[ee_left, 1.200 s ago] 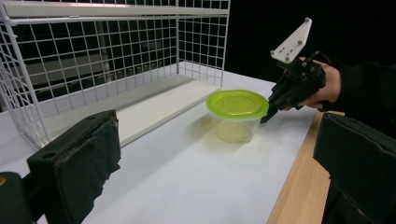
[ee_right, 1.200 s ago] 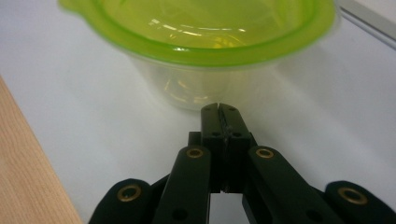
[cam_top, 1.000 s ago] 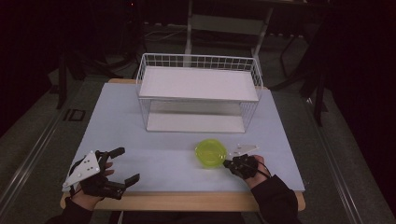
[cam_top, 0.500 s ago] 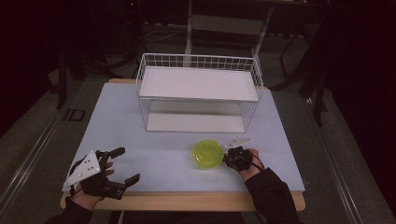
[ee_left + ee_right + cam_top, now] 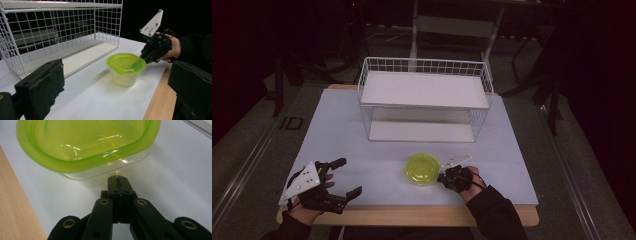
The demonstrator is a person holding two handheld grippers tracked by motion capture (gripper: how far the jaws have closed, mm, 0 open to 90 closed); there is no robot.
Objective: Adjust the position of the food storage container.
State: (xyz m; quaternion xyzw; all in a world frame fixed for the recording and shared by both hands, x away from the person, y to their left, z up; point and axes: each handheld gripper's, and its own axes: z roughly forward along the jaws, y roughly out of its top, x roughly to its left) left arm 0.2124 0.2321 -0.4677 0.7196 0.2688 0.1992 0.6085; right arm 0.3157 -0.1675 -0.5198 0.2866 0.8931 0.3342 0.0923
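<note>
A clear plastic container with a yellow-green lid (image 5: 422, 169) stands on the white table top, in front of the wire rack. My right gripper (image 5: 443, 177) is shut with nothing between its jaws. Its closed tips (image 5: 117, 178) touch the container's clear wall (image 5: 100, 178) just under the lid's rim. In the left gripper view the container (image 5: 126, 63) stands ahead, with the right gripper (image 5: 143, 56) at its right side. My left gripper (image 5: 346, 177) rests open near the table's front left corner, its black pads (image 5: 42, 82) wide apart and holding nothing.
A white wire rack (image 5: 424, 92) with two shelves stands at the back middle of the table, its front open toward me. The wooden table edge (image 5: 412, 215) runs along the front. Dark floor and stands surround the table.
My right gripper has moved left, and the container has slid a little to the left before its closed tips. The left gripper has stayed in place.
</note>
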